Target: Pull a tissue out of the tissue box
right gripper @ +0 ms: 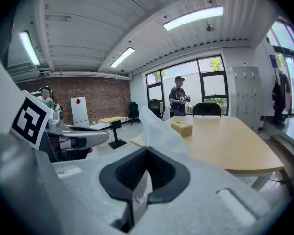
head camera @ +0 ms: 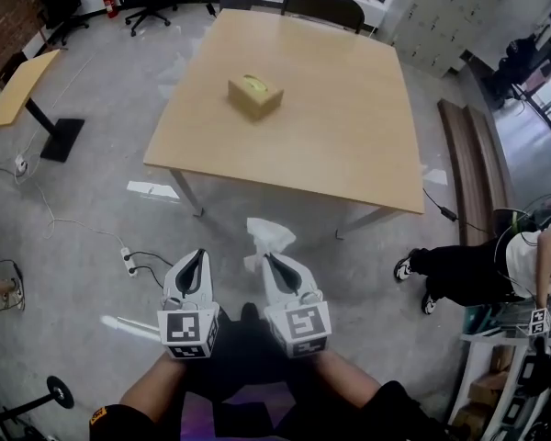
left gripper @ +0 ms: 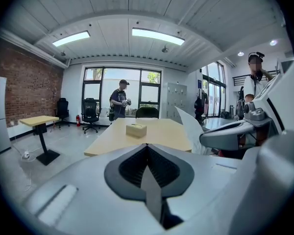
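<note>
A: At the lower centre of the head view, what do the grippers hold?
B: The right gripper [head camera: 269, 259] is closed on a tissue [head camera: 269, 236]. The left gripper [head camera: 198, 257], beside it, holds nothing. The box [head camera: 255, 96] stands well apart on the table [head camera: 349, 145], upper centre.
A: The left gripper view?
B: Jaws together, nothing between them; box at mid-frame.
A: The right gripper view?
B: Jaws pinched on the tissue, which rises above them at centre.
</note>
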{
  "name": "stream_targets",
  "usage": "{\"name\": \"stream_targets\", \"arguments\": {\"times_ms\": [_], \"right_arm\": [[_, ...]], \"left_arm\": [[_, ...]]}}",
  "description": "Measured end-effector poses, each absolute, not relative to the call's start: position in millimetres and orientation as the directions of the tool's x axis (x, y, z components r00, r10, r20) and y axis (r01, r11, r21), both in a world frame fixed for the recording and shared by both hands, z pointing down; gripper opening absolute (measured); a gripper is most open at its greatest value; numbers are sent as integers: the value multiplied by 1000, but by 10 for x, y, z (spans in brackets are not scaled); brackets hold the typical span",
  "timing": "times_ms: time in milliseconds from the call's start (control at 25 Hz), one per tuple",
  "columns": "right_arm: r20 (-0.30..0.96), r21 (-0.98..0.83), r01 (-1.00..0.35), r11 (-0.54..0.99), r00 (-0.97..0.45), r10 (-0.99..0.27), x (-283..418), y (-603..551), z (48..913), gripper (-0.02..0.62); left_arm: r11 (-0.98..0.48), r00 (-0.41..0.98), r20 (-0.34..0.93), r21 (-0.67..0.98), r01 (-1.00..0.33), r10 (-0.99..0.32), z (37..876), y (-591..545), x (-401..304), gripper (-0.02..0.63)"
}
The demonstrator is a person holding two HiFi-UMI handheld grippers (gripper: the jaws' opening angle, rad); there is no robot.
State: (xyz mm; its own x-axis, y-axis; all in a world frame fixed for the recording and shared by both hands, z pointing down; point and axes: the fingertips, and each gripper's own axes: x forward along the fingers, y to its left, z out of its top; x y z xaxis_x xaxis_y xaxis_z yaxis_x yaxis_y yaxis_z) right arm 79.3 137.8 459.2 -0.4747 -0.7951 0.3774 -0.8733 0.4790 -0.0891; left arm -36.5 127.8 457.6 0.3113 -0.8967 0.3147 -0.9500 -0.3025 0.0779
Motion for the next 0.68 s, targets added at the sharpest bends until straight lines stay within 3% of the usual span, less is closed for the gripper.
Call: {"name": "stream_targets", "arguments": {"times_ms": [680], "right_arm": [[363, -98, -880, 465, -467, -806, 983, 1356, 4547, -9]], "left_arm": [[-306, 315, 300, 76, -949, -900, 4525, 1212, -212, 18]]}}
